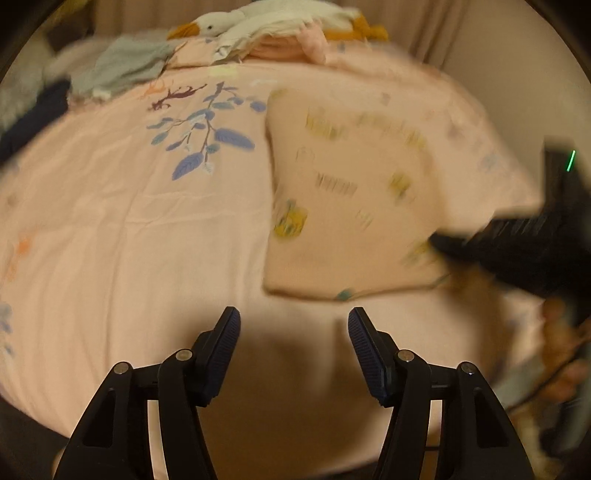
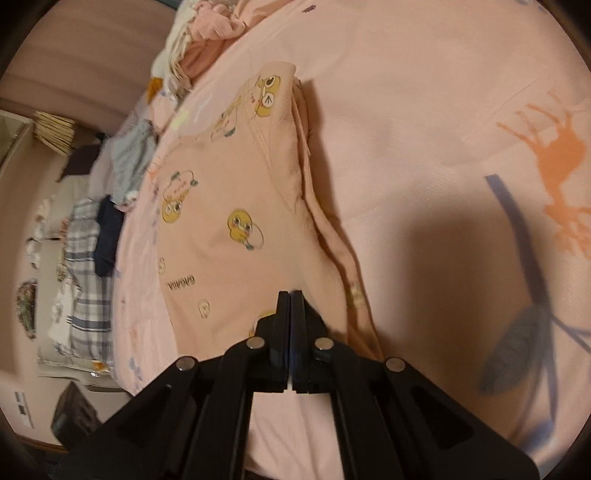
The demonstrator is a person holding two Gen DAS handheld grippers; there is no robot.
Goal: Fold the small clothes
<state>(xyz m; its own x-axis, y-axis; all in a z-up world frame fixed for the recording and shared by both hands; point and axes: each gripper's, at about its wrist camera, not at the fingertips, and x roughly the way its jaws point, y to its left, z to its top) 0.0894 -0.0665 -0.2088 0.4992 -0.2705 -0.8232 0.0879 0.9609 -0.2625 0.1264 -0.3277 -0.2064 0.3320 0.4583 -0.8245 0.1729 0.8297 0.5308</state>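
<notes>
Right gripper (image 2: 291,295) is pinched tight on the near edge of the pink duck-print garment (image 2: 229,206), which lies folded on the pink bedsheet (image 2: 406,110). Left gripper (image 1: 294,321) is spread wide, holding nothing, just beside the garment.

Pink duck-print folded garment (image 1: 351,192) lies on pink leaf-print bedsheet (image 1: 110,240), 2 o'clock of left gripper (image 1: 293,321). White plush goose (image 1: 236,20) at 12 o'clock atop folded cream-and-pink clothes stack (image 1: 273,44); grey garment (image 1: 122,66) at 10 o'clock.

Left wrist view: pink duck-print garment (image 1: 351,192) motion-blurred, print illegible; black right gripper (image 1: 517,240) smeared, jaws indistinguishable.
</notes>
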